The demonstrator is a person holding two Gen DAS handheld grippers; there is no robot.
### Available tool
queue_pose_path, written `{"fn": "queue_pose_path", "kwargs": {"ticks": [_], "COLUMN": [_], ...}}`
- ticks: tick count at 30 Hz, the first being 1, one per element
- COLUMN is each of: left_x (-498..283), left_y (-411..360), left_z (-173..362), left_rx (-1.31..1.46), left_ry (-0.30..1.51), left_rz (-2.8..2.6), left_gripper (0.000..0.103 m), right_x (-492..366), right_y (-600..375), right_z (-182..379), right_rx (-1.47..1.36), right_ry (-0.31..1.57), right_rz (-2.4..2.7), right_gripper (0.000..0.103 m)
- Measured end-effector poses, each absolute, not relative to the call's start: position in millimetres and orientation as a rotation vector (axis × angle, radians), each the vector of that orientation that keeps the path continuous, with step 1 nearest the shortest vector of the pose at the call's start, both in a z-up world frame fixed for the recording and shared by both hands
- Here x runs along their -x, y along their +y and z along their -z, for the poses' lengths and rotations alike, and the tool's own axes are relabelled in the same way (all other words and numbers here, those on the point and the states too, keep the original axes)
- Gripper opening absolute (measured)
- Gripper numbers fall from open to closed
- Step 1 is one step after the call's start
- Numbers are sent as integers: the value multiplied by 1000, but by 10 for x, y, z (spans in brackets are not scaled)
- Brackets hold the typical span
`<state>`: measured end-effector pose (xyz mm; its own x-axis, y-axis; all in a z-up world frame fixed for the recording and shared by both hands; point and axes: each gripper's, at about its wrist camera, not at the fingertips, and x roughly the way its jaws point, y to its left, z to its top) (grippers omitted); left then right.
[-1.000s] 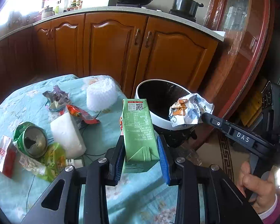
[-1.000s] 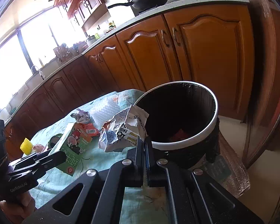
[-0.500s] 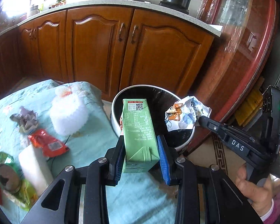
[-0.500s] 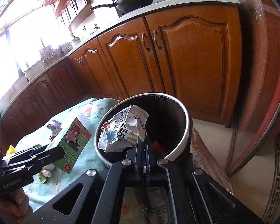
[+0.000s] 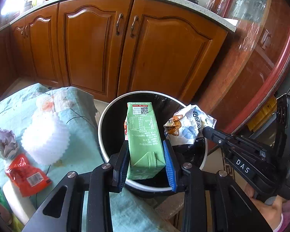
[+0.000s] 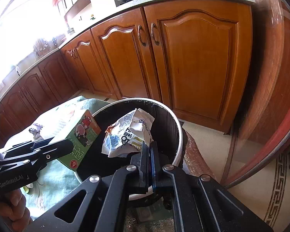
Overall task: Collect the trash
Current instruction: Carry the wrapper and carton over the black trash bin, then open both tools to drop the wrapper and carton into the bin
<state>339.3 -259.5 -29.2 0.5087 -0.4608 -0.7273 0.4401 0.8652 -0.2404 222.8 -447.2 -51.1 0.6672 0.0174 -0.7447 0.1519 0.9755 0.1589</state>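
My left gripper (image 5: 146,154) is shut on a green drink carton (image 5: 143,135) and holds it over the black bin with a white rim (image 5: 106,116). My right gripper (image 6: 150,150) is shut on a crumpled white snack wrapper (image 6: 129,135) and holds it over the same bin (image 6: 178,133). In the left wrist view the wrapper (image 5: 187,127) hangs at the bin's right side, pinched by the right gripper (image 5: 205,130). In the right wrist view the carton (image 6: 81,135) sits at the bin's left edge in the left gripper (image 6: 67,145).
A table with a teal cloth (image 5: 77,116) stands left of the bin. On it lie a white foam piece (image 5: 46,141), a red packet (image 5: 27,176) and a grey crumpled wrapper (image 5: 5,143). Wooden kitchen cabinets (image 5: 145,54) stand behind the bin. A red-framed glass cabinet (image 6: 276,96) is to the right.
Both grippers moved from above the table to over the bin, carrying the carton and the wrapper. The table trash has slid to the left of the left wrist view.
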Motion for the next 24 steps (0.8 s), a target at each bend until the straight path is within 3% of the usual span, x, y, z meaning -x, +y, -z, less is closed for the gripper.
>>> {"fn": "queue_pose_path", "kwargs": {"ticks": [4, 6, 8, 12, 17, 24], "left_x": [-3465, -3456, -3402, -3227, -2887, -2405], "left_y": [-2668, -2665, -2624, -2444, -2059, -1532], "left_z": [344, 350, 339, 306, 313, 352], "left_rx": [14, 13, 28, 55, 121, 191], "left_ry": [898, 896, 886, 852, 817, 806], "left_rz": [536, 520, 519, 512, 479, 406], "left_gripper": [38, 55, 59, 67, 70, 72], "right_x": [-2310, -2334, -2321, -2210, -2023, -1805], "right_y": [-4480, -4494, -4511, -4504, -4367, -4020], "right_z": [564, 585, 587, 560, 554, 560], "right_rx": [-204, -209, -233, -266, -320, -375], "right_ry": [858, 865, 862, 830, 802, 785], "right_rz": [77, 80, 73, 68, 36, -35], "right_gripper": [7, 14, 38, 49, 67, 76]}}
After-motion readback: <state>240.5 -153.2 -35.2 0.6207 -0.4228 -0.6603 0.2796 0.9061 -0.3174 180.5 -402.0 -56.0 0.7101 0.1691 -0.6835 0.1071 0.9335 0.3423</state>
